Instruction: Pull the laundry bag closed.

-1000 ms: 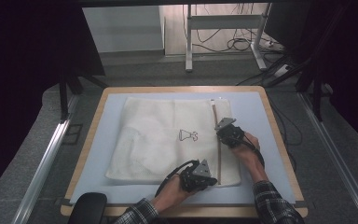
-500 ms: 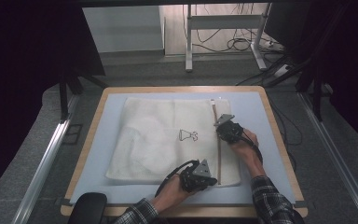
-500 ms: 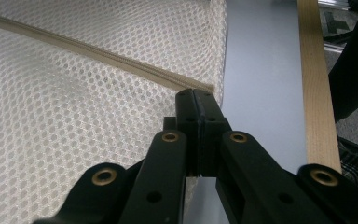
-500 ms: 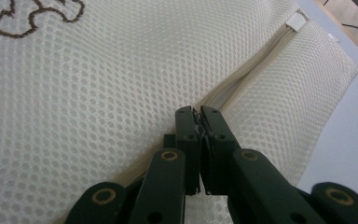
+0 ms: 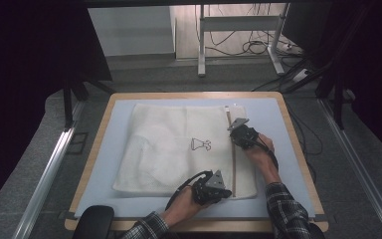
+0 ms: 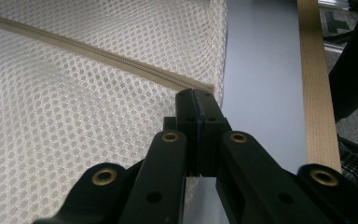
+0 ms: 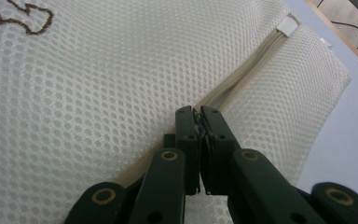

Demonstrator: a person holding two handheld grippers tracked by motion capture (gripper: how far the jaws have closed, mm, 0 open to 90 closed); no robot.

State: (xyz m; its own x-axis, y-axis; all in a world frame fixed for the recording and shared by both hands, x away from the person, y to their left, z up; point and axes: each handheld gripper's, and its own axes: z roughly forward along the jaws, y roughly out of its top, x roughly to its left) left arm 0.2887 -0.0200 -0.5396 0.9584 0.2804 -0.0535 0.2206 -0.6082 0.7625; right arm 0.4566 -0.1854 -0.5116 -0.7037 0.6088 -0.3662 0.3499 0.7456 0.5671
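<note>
While one white mesh bag lies flat on the blue mat (its single zipper running near to far at its right), two grippers work it. The left gripper is clamped on the zipper's near end; the right gripper pinches the zipper farther along.

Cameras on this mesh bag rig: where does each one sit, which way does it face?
High view: fixed above the person's side, looking forward and down on the mesh laundry bag and table; both forearms, left gripper, right gripper.
Left gripper view: rides the left gripper, looks along its closed jaws at the zipper end by the bag's edge.
Right gripper view: rides the right gripper, jaws closed on the zipper mid-run.
Shared: bag and zipper.
</note>
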